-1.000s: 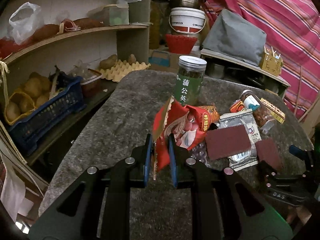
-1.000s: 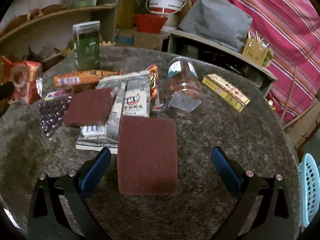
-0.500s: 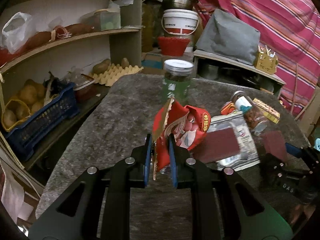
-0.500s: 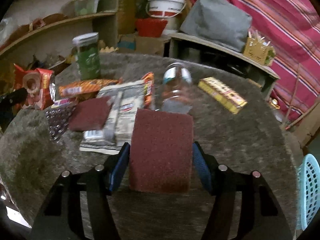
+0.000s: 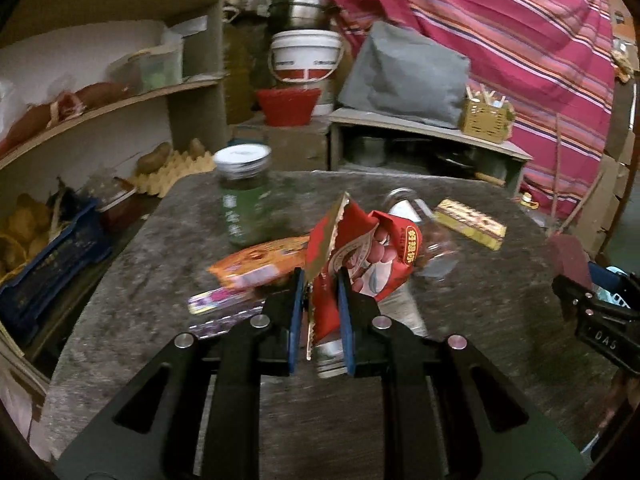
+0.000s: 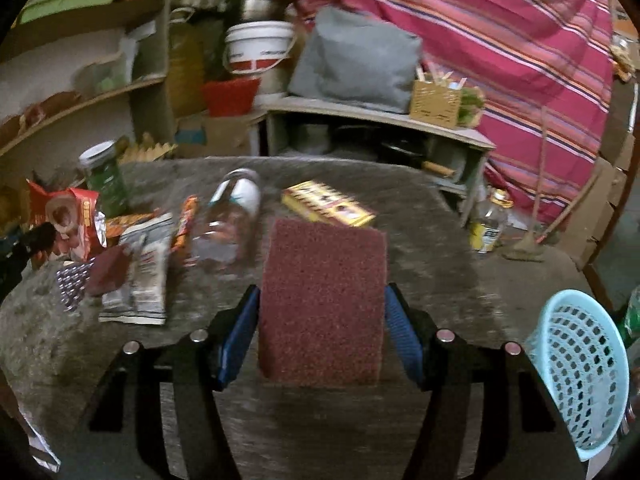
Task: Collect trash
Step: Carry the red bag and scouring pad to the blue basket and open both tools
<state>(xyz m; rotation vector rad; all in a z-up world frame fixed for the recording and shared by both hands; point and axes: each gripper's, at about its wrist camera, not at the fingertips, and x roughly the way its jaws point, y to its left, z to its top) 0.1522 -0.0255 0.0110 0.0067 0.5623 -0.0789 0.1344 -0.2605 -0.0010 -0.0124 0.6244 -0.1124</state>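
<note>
In the left wrist view, the left gripper (image 5: 319, 300) points forward and a bit down over the grey table (image 5: 160, 280). Its two blue pads are close together and pinch a red snack wrapper (image 5: 360, 256). The wrapper sticks up above the table, torn and crumpled. Behind it stands a green jar (image 5: 245, 200) with a silver lid, and it looks blurry. An orange packet (image 5: 256, 264) lies flat by the jar, and the wrapper hides part of it. A clear jar (image 5: 420, 232) lies on its side behind the wrapper, mostly hidden. At the right edge the right gripper (image 5: 592, 280) peeks in, cut off by the frame.

In the right wrist view, the right gripper (image 6: 322, 320) also tilts down over the table. Its blue pads press on both sides of a dark red scrub pad (image 6: 322, 300), which is lifted off the table. The pad hides the table right behind it and a corner of a yellow box (image 6: 328, 204). A light blue basket (image 6: 580, 368) sits low at the right, partly cut off. The red wrapper shows far left, small and fuzzy.
</note>
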